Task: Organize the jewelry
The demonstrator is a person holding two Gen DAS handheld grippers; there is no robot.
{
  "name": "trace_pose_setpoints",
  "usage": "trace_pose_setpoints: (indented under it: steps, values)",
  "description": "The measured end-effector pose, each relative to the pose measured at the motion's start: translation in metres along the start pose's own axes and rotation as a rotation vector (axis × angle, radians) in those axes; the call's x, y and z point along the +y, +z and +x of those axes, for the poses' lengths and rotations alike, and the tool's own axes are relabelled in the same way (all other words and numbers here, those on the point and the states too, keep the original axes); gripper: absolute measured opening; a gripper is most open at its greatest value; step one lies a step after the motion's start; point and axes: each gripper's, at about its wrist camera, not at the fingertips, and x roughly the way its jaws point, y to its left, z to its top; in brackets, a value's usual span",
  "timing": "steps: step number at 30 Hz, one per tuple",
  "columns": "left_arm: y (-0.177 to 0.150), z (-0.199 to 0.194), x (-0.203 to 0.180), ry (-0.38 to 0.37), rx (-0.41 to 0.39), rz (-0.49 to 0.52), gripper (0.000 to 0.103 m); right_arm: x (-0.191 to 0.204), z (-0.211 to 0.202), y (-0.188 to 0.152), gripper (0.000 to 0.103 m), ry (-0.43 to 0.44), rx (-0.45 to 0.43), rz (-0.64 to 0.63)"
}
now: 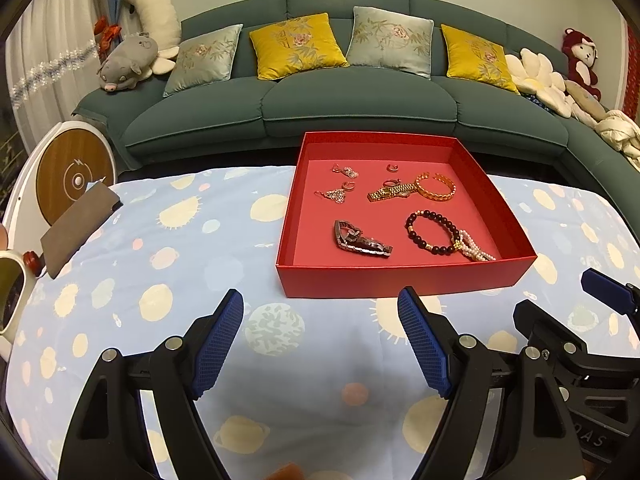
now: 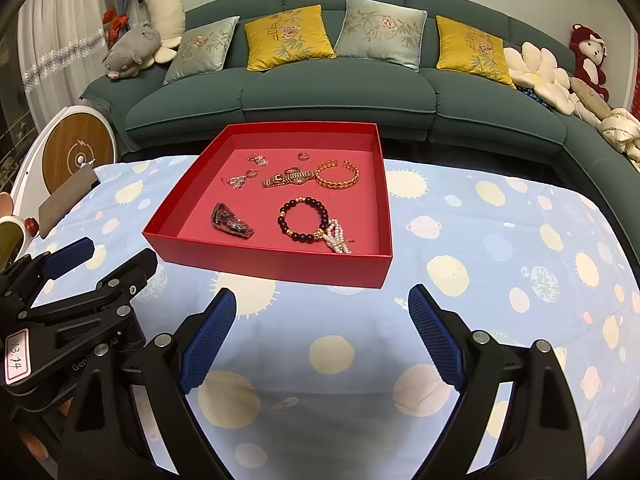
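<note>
A shallow red box (image 1: 404, 280) (image 2: 280, 265) stands on the blue planet-print cloth. Inside lie silver earrings (image 1: 345, 171), a small ring (image 1: 392, 167), a gold watch (image 1: 392, 191) (image 2: 289, 179), a gold bangle (image 1: 436, 187) (image 2: 337, 175), a dark bead bracelet (image 1: 434, 232) (image 2: 304, 219), a pearl bracelet (image 1: 478, 250) (image 2: 338, 240) and a dark link watch (image 1: 362, 240) (image 2: 233, 222). My left gripper (image 1: 320, 300) (image 2: 116, 254) hovers open just short of the box's front left. My right gripper (image 2: 322, 298) (image 1: 560, 296) is open at its front right. Both hold nothing.
A grey-brown flat pouch (image 1: 80, 228) lies at the cloth's left edge, beside a round white device with a wooden face (image 1: 74, 178). A teal sofa (image 1: 360, 108) with cushions and plush toys runs behind the table. Bare cloth (image 2: 500, 260) lies right of the box.
</note>
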Motion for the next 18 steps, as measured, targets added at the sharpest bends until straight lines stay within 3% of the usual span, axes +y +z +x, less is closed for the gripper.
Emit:
trace_pose_setpoints:
  steps: [18]
  values:
    - [0.0012,-0.0035,-0.002,0.031,-0.01,0.028,0.077,0.0016,-0.0013,-0.0006,0.085,0.0,-0.007,-0.003]
